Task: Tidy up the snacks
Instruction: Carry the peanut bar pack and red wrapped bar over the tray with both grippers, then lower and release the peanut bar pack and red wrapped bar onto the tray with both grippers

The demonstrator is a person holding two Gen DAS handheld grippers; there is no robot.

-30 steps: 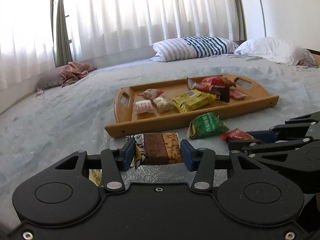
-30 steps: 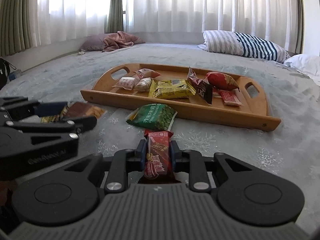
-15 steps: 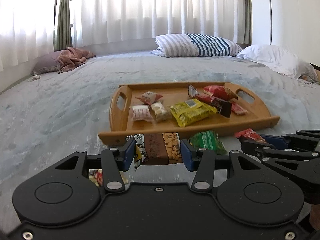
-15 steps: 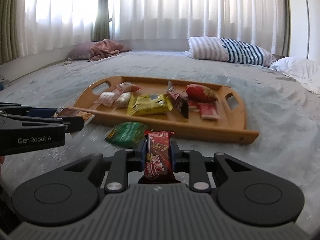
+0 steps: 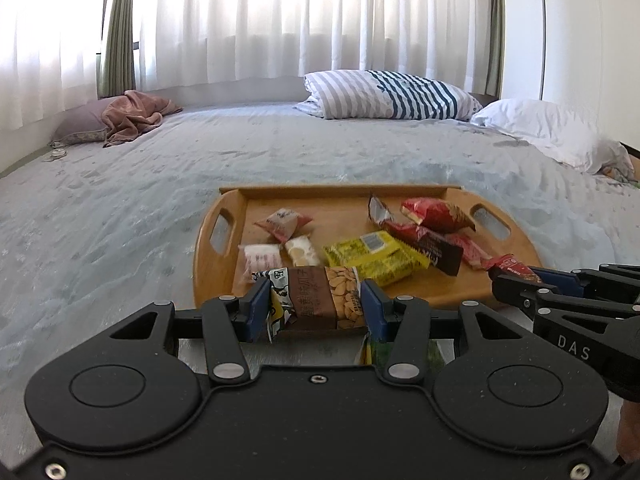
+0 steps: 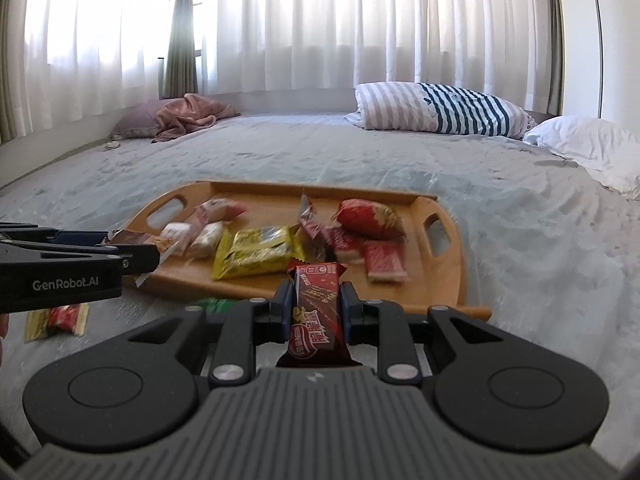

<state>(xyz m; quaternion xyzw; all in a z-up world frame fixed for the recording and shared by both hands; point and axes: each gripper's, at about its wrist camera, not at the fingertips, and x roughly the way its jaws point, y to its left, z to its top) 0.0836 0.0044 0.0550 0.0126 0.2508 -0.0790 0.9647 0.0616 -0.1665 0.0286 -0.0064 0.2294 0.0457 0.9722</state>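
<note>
The left gripper point(image 5: 316, 304) has its jaws clamped across a brown almond snack bar point(image 5: 320, 300), held crosswise in front of the near left corner of the wooden tray point(image 5: 224, 208). The right gripper point(image 6: 316, 304) has its jaws pressed tight on a dark red wafer bar point(image 6: 318, 312), held lengthwise in front of the tray's near rim. The tray lies on the grey-blue bed point(image 5: 120, 200) and carries a yellow packet point(image 5: 376, 258), a puffy red bag point(image 5: 438, 214), a dark brown wrapper point(image 5: 428, 244), a flat red packet point(image 6: 384, 260) and three small pale sweets at its left end. On the bed near the tray lie a green packet point(image 6: 214, 306), mostly hidden behind the right gripper, and, further left, a yellow-edged red packet point(image 6: 58, 320). A striped pillow point(image 5: 392, 94) and a white pillow point(image 5: 548, 132) sit at the far side.
</note>
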